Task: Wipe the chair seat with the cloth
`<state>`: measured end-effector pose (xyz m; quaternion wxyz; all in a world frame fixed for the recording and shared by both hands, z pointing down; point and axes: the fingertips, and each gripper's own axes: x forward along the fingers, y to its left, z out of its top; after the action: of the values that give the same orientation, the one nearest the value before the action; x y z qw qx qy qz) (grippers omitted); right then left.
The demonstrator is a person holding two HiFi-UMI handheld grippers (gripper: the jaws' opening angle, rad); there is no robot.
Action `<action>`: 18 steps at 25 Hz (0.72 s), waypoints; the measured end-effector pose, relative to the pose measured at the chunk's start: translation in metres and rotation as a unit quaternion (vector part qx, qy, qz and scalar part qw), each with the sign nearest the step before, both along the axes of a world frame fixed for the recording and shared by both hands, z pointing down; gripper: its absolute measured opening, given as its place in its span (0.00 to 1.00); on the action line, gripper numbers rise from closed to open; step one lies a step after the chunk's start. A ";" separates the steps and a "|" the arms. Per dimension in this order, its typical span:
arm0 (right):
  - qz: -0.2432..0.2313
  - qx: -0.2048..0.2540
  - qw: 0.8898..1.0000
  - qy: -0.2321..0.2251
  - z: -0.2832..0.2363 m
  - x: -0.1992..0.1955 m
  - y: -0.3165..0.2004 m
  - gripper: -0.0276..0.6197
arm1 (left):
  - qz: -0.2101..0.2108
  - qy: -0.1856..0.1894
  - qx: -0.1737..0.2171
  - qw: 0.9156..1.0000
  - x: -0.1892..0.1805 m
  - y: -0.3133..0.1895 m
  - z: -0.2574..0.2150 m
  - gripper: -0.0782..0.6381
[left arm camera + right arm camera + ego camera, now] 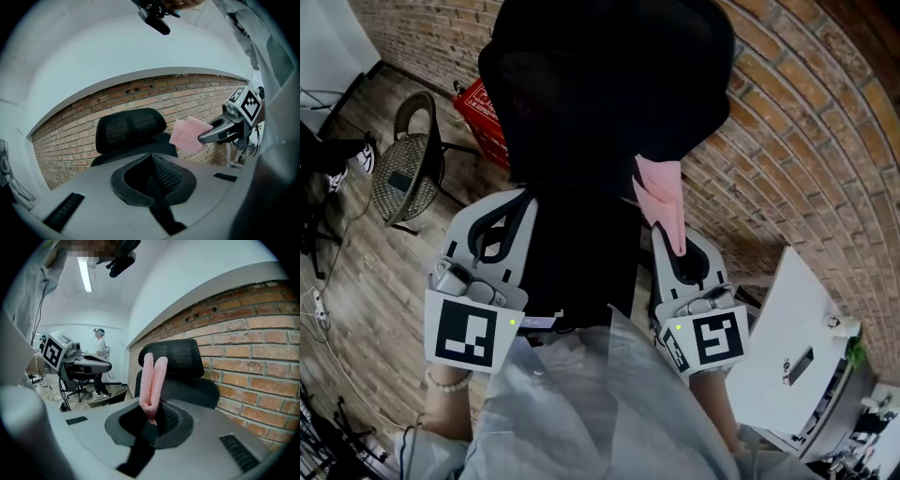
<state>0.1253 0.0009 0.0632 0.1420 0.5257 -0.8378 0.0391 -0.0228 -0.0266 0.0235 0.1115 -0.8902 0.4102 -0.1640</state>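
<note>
Brick wall (825,141), one mesh-backed chair (609,84), one cloth (664,202)

Wood floor (384,272), office chair (609,84), wicker chair (408,173), crate (483,117)

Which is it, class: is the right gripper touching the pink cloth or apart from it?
Touching. In the right gripper view, the right gripper has its jaws shut on the pink cloth, whose folded ends stick up past them.
</note>
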 end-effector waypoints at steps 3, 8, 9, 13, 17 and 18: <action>-0.003 -0.001 1.000 0.002 0.001 -0.002 -0.001 0.12 | 0.002 -0.003 -0.001 1.000 0.000 -0.001 0.001 0.13; -0.001 -0.003 1.000 0.002 0.002 -0.003 0.000 0.13 | 0.003 -0.001 -0.004 1.000 0.001 -0.001 0.002 0.13; -0.001 -0.003 1.000 0.001 0.002 -0.003 0.001 0.12 | 0.003 -0.001 -0.004 1.000 0.001 0.000 0.001 0.13; -0.007 -0.005 1.000 0.003 0.002 -0.008 0.004 0.12 | 0.003 -0.004 -0.002 1.000 0.000 0.003 0.000 0.13; -0.011 -0.006 1.000 0.002 0.002 -0.008 0.004 0.12 | 0.003 -0.006 -0.002 1.000 0.001 0.003 0.000 0.13; -0.011 -0.006 1.000 0.002 0.002 -0.007 0.004 0.13 | 0.003 -0.006 -0.001 1.000 0.001 0.004 0.000 0.13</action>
<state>0.1178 0.0051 0.0654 0.1473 0.5157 -0.8430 0.0413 -0.0220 -0.0230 0.0235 0.1132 -0.8904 0.4069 -0.1698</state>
